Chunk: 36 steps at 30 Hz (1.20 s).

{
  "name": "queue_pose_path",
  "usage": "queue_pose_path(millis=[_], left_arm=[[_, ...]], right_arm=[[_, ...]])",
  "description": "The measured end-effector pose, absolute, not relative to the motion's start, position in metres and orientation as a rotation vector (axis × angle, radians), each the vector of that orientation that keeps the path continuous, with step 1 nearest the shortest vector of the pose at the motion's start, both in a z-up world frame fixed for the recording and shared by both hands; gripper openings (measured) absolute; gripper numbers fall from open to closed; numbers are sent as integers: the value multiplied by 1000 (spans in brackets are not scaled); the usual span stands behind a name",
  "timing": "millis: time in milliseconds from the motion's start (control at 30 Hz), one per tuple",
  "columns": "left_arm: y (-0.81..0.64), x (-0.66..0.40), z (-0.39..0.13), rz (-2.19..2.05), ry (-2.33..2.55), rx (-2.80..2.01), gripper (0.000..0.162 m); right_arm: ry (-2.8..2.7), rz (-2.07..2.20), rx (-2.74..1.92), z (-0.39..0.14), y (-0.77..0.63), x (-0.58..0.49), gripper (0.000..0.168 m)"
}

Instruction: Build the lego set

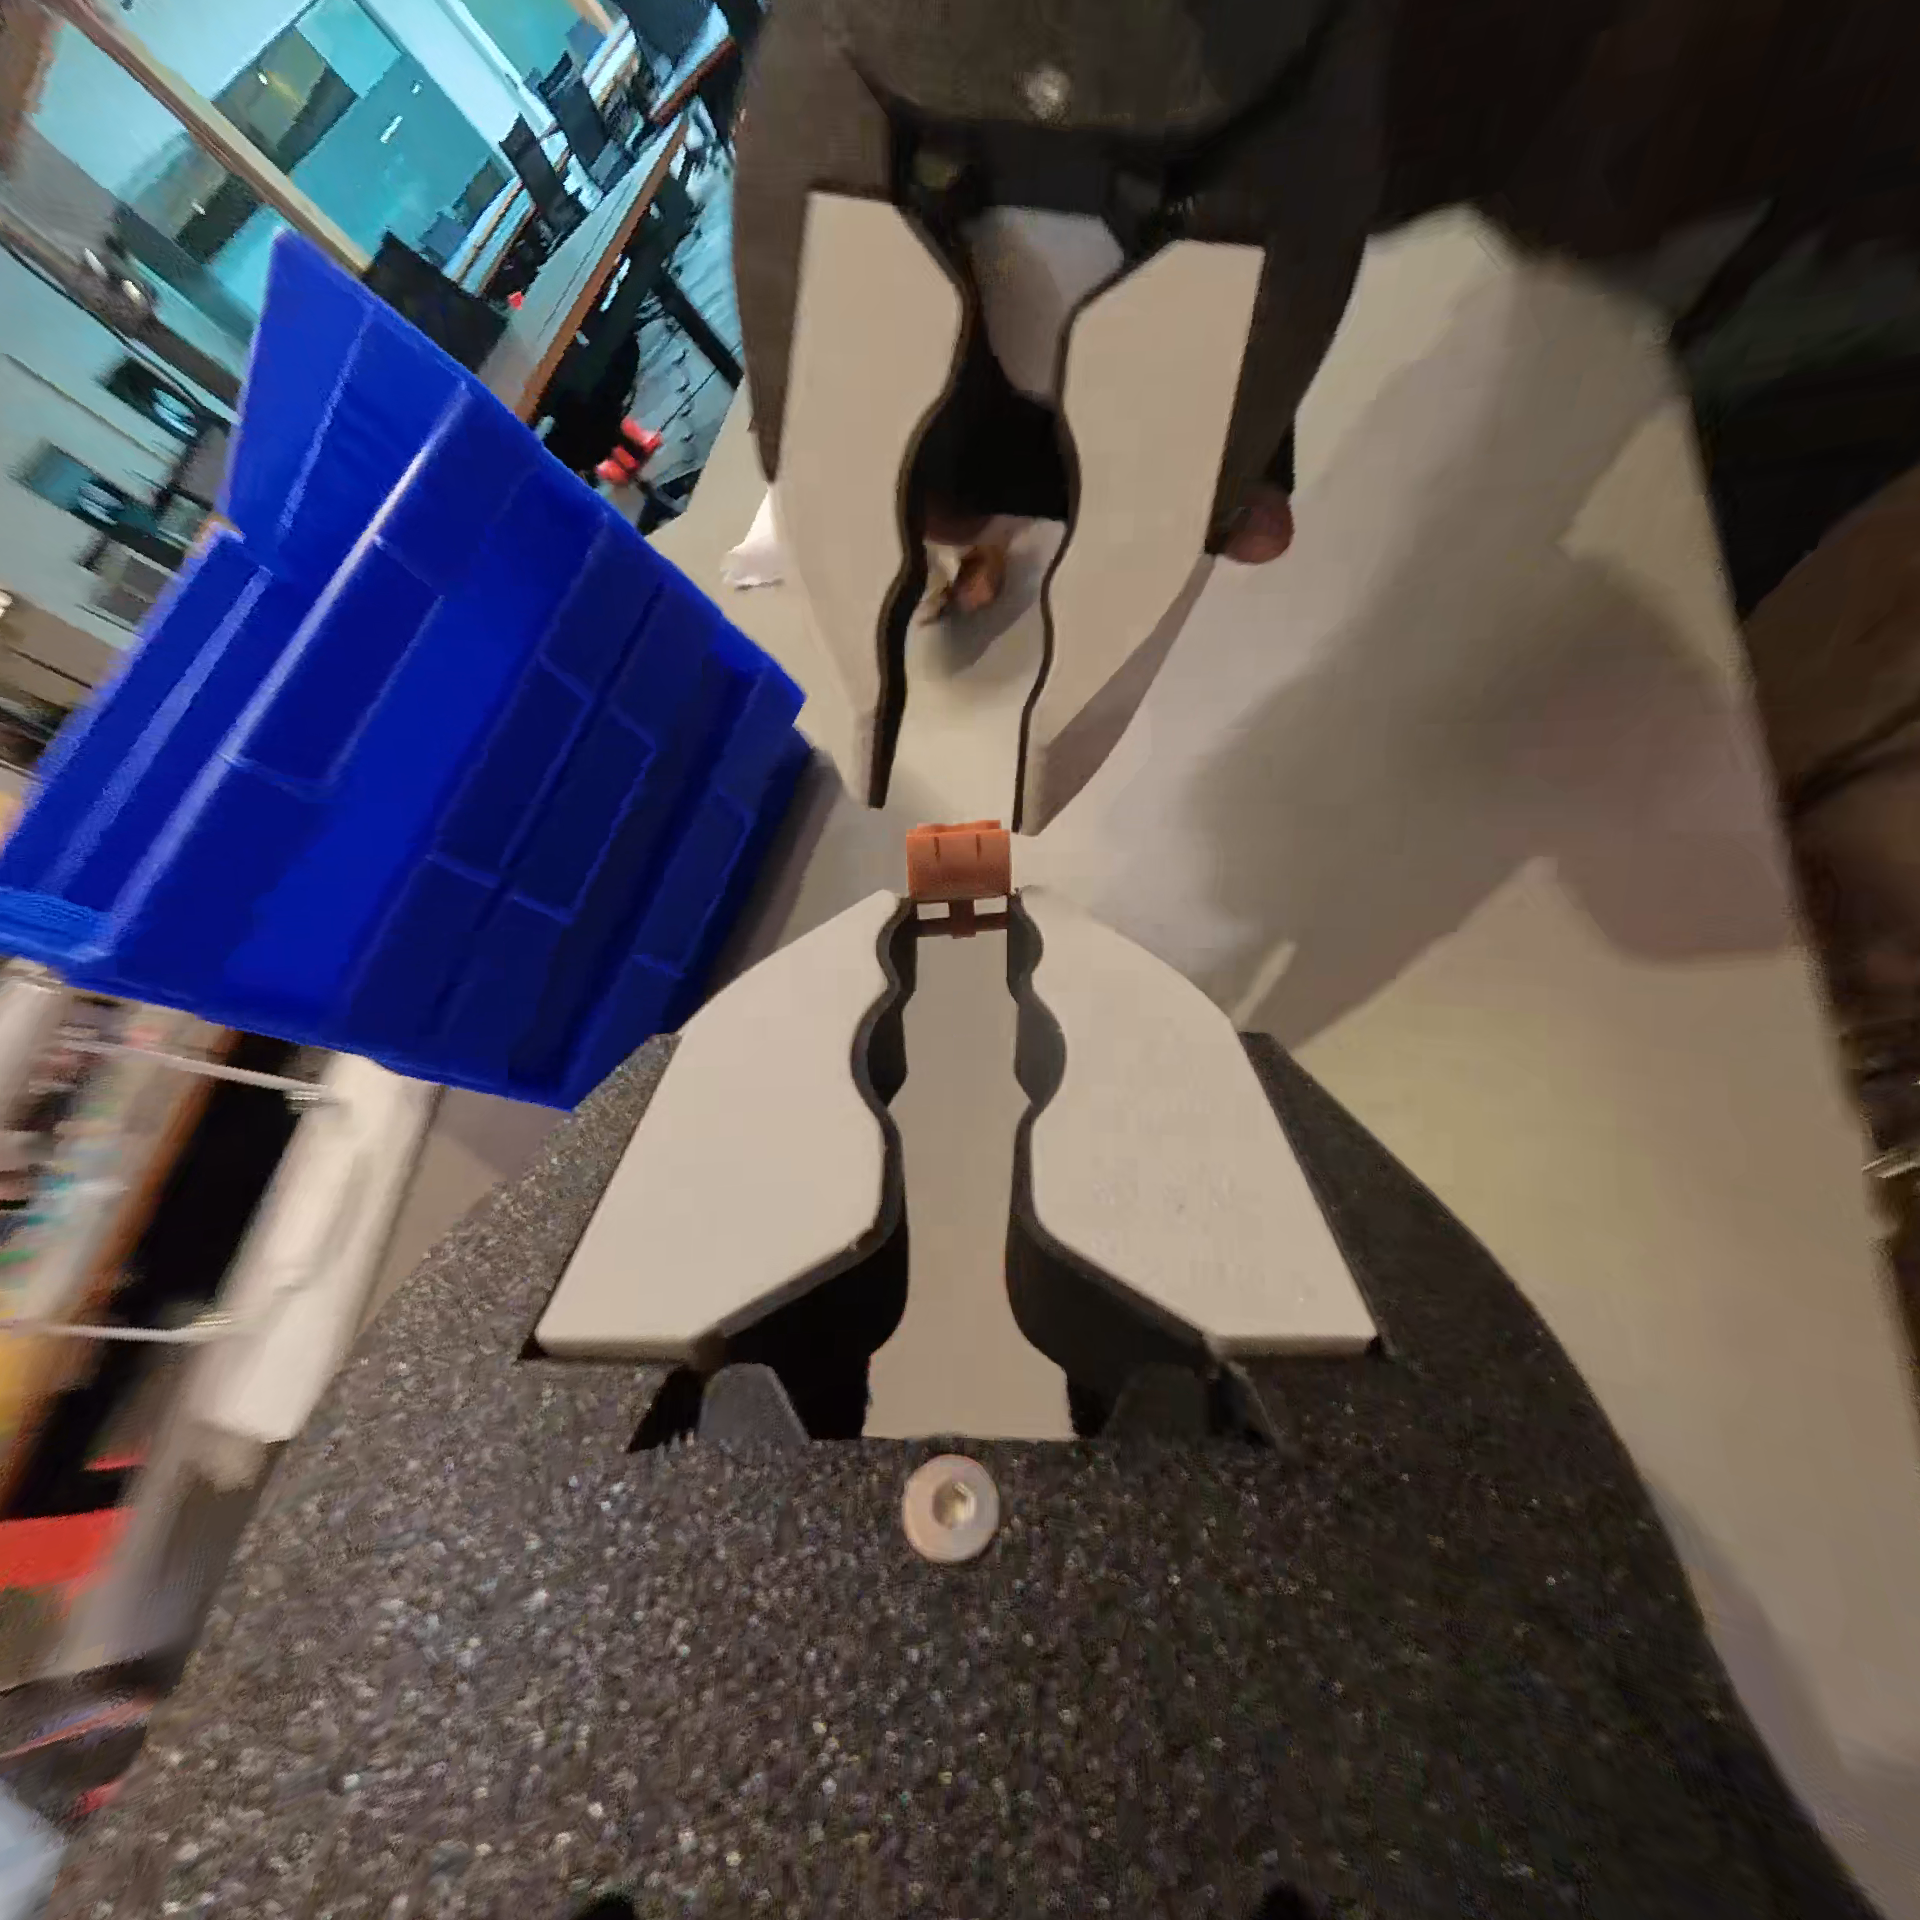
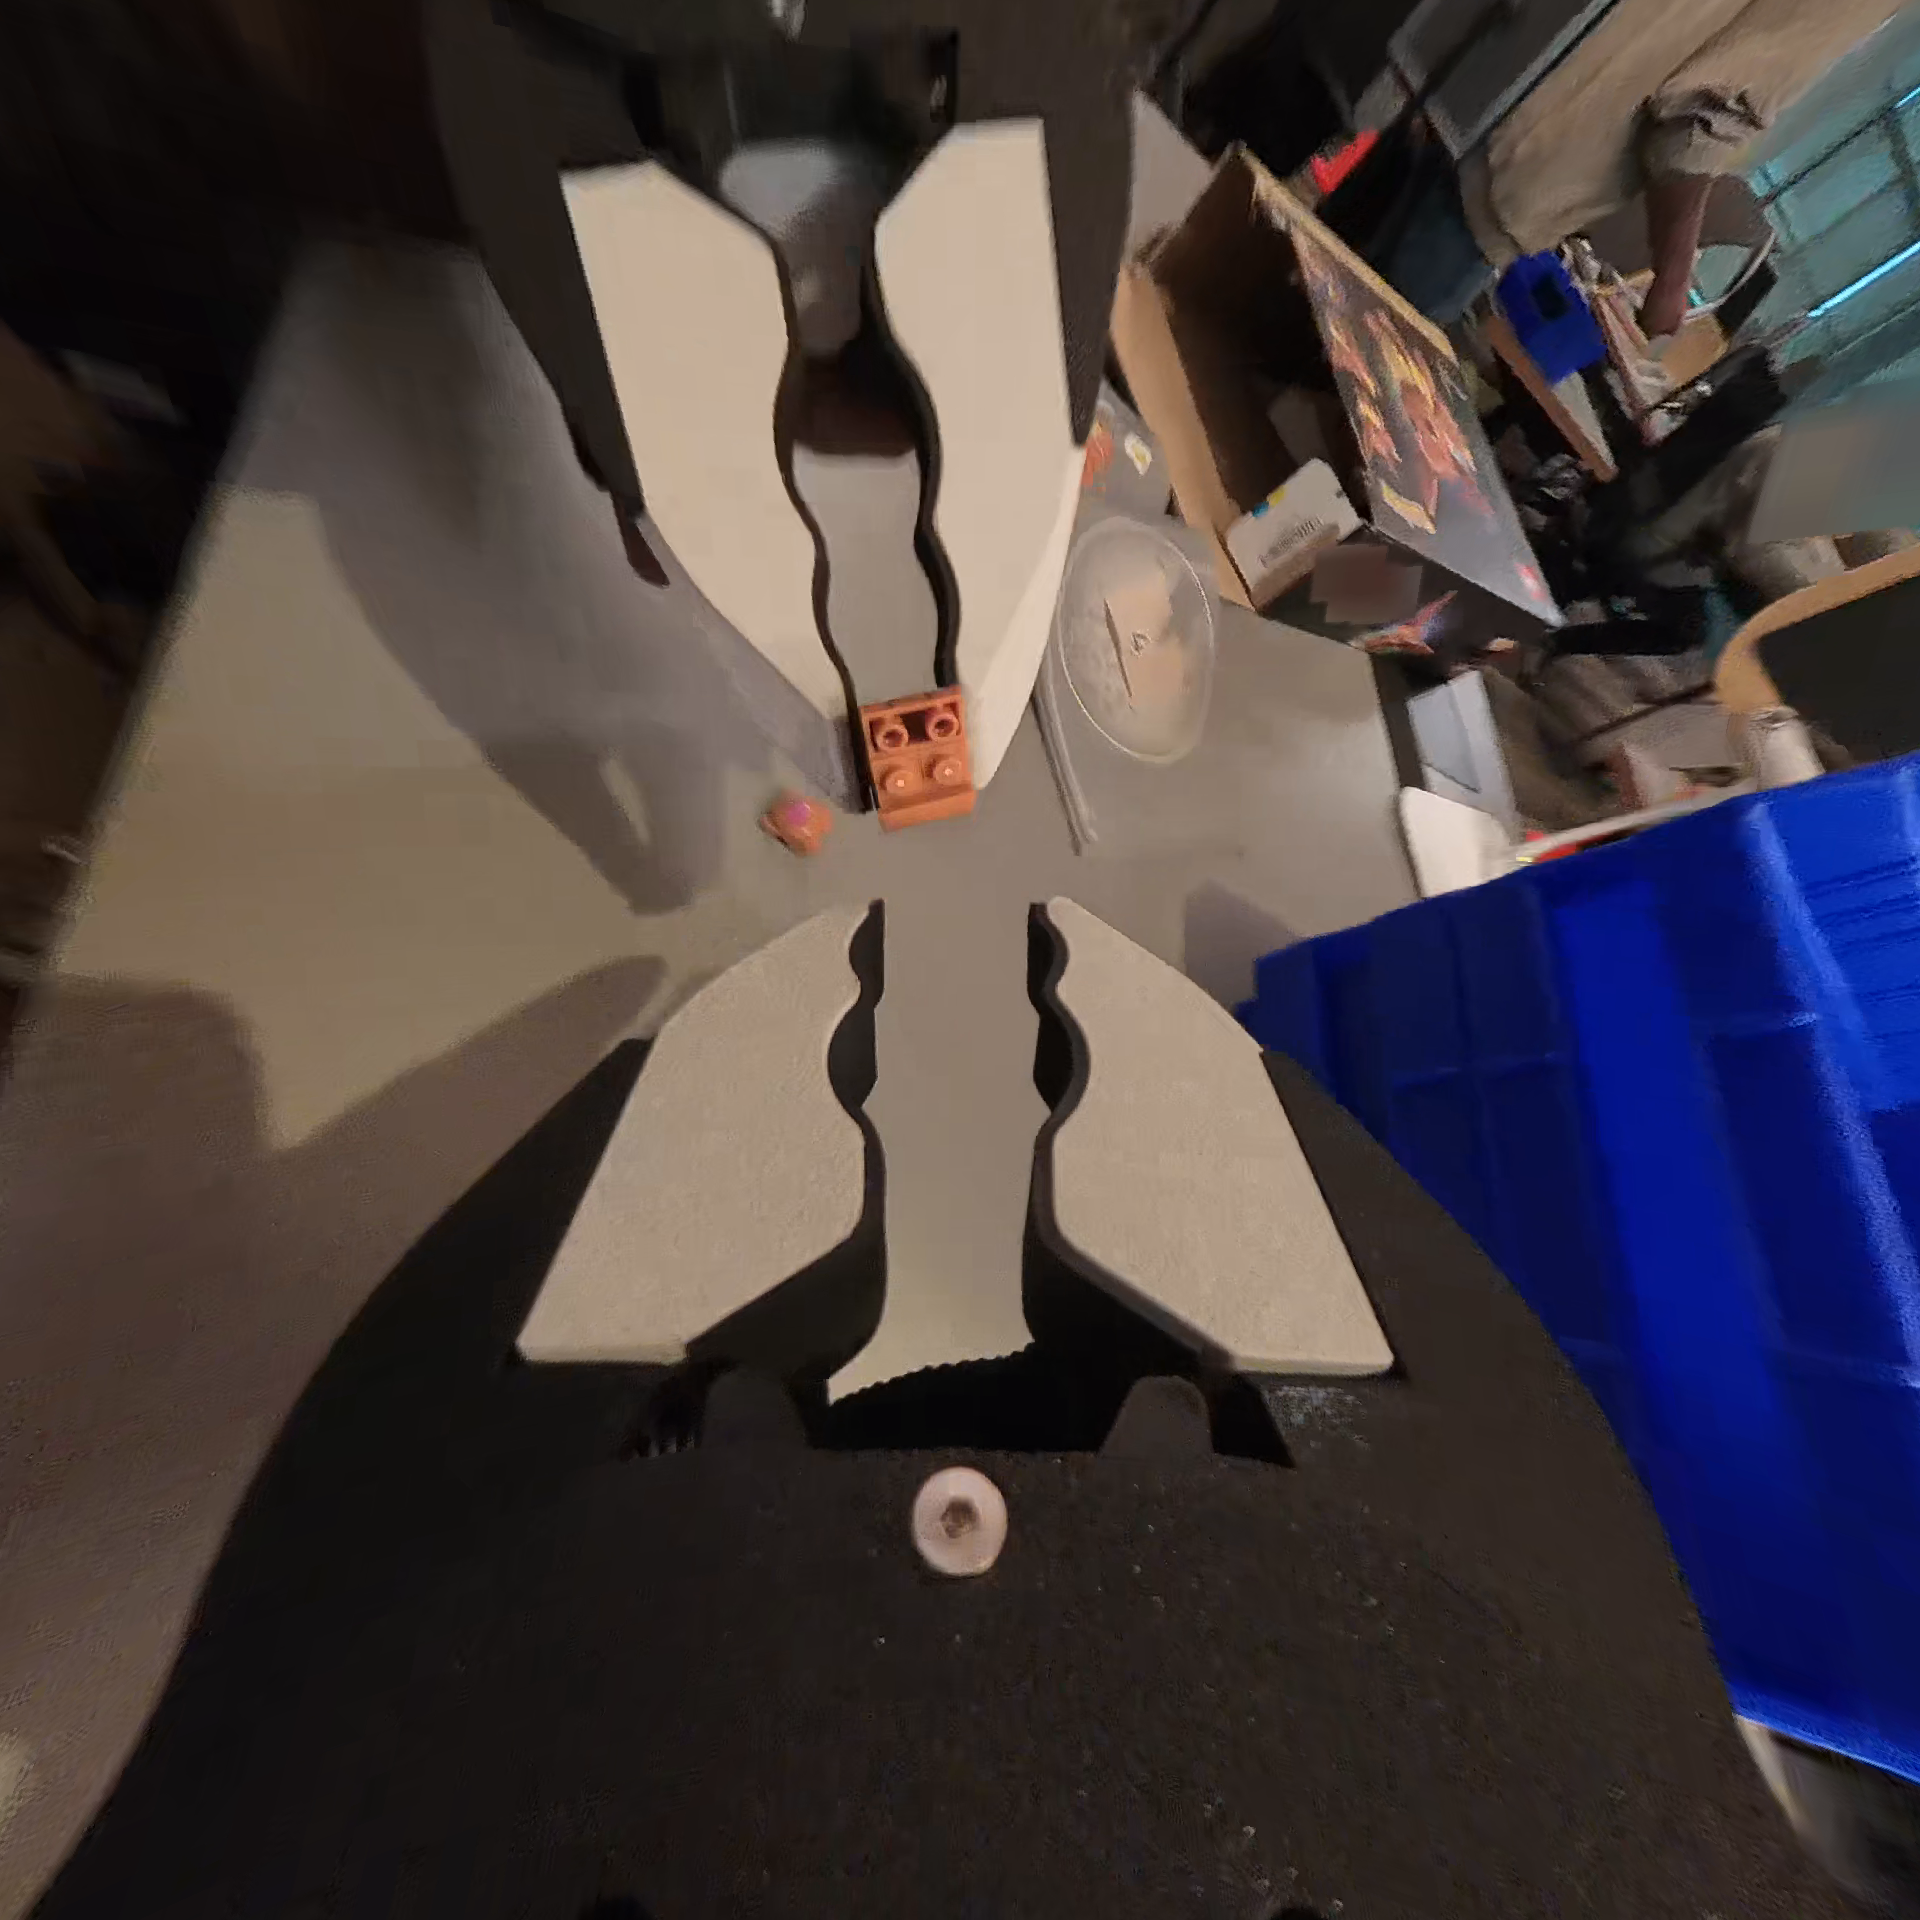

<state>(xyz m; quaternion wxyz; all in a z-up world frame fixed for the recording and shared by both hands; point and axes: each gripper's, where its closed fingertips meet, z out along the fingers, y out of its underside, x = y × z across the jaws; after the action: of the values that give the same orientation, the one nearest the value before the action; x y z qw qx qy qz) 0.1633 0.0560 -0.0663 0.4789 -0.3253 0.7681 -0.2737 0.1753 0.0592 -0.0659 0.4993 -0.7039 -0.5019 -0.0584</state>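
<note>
Left gripper [image 1: 958, 904] pinches the orange brick [image 1: 957, 860] at the very tips of its jaws; most of the brick sticks out past them. Right gripper [image 2: 956, 914] has its jaws spread with nothing between them, facing the left one tip to tip, just short of the brick.

In the right wrist view the same brick [image 2: 921, 764] shows studs on two stepped levels, so it looks like a small bracket or stepped piece, possibly two parts already joined.

Handling, as a judgement: rigid plastic, very light, smooth-sided, not fragile. Slip and twist are the risks, not breakage. A tip-only pinch lets it pivot under pressing load. Better hold: flat opposite side walls, seated deeper between the jaws, studs left clear for mating.

A second small orange piece [image 2: 796, 818] lies on the counter [image 2: 312, 727] just below and to the side of the left jaws. Blue bin [image 2: 1662, 1195] sits beside the right jaws.
</note>
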Motion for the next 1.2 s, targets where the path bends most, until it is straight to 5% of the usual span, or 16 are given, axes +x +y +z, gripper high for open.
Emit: queue_pose_path(millis=[400,1200], left_arm=[[77,187,-84,-24,1860,-456,16],[85,195,-86,42,1659,-486,16]], right_arm=[[-1339,-752,-1479,-86,90,184,21],[-1135,-985,-1362,-86,96,195,18]])
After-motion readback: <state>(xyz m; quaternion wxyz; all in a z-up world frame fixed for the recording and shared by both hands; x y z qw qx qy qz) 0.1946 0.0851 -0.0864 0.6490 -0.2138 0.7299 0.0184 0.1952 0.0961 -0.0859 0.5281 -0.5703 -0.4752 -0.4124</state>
